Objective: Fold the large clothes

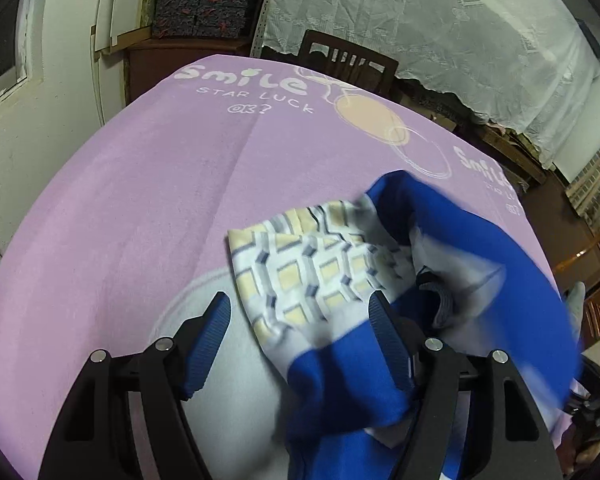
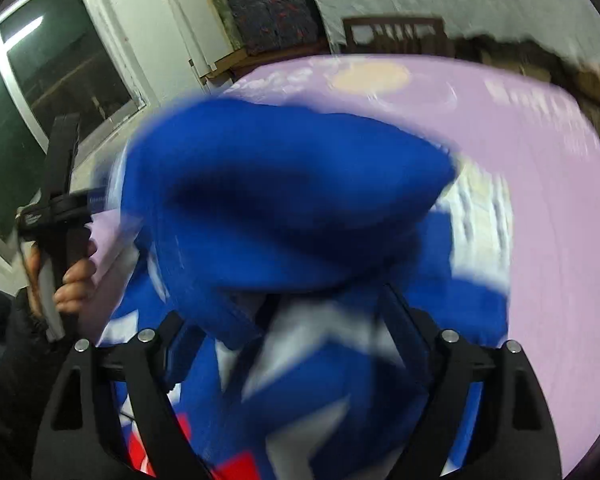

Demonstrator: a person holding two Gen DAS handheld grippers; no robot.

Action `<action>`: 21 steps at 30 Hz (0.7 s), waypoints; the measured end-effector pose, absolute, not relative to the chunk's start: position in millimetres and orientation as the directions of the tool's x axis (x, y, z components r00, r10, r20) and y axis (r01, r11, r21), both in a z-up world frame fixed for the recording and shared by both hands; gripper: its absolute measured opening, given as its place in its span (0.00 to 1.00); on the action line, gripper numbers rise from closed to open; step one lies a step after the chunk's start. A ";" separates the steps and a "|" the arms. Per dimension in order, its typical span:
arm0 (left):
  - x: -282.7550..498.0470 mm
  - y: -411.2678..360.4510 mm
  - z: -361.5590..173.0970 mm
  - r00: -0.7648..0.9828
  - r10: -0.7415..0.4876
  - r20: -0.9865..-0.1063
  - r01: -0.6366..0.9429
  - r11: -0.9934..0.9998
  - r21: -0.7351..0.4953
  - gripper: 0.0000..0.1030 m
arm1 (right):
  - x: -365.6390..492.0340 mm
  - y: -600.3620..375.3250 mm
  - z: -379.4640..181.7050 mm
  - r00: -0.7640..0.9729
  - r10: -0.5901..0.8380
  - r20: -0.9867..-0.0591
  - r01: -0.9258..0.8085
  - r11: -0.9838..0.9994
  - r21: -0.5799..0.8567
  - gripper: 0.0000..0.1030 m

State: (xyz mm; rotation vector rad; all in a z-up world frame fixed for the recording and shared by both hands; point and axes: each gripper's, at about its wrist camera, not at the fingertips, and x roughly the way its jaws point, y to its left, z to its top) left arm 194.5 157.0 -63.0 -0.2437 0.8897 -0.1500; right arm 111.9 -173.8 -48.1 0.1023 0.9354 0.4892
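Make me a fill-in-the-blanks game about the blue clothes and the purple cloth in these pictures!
1. The big blue and white garment lies on a tablecloth whose colour is ____.
2. The largest word printed on the tablecloth is ____.
3. The checked lining of the garment has yellow squares, and the black left gripper has its jaws ____.
4. Behind the table stands a dark wooden ____.

Missing words: purple; Smile; open; chair

Both views close over purple cloth (image 1: 140, 208)
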 end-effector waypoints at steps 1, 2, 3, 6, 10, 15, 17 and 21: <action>189.7 156.2 -61.9 0.624 -0.233 -0.746 0.034 0.962 -0.272 0.69 | 104.6 -183.0 -48.4 0.496 0.467 -0.732 -0.347 0.880 0.325 0.79; 185.0 156.4 -61.0 0.624 -0.238 -0.744 0.037 0.960 -0.276 0.69 | 94.7 -195.8 -47.0 0.504 0.505 -0.701 -0.338 0.862 0.377 0.81; 181.0 156.7 -60.9 0.622 -0.248 -0.743 0.039 0.957 -0.287 0.70 | 90.1 -201.6 -46.3 0.505 0.523 -0.686 -0.336 0.852 0.402 0.81; 162.3 158.1 -61.3 0.603 -0.337 -0.723 0.074 0.926 -0.370 0.69 | 79.8 -223.4 -44.0 0.512 0.583 -0.631 -0.320 0.811 0.489 0.85; 149.8 138.0 -55.8 0.591 -0.399 -0.701 0.139 0.907 -0.398 0.71 | 93.0 -245.4 -46.4 0.507 0.647 -0.569 -0.250 0.742 0.622 0.85; 158.5 95.8 -66.3 0.529 -0.352 -0.772 0.186 0.936 -0.300 0.65 | 126.0 -232.2 -60.3 0.442 0.737 -0.512 -0.159 0.626 0.764 0.84; 164.6 87.2 -69.3 0.513 -0.348 -0.785 0.197 0.938 -0.287 0.19 | 130.2 -219.9 -65.0 0.425 0.723 -0.544 -0.156 0.651 0.743 0.46; 179.2 79.3 -52.7 0.537 -0.316 -0.782 0.188 0.949 -0.254 0.03 | 141.6 -199.8 -53.1 0.412 0.711 -0.571 -0.204 0.682 0.702 0.09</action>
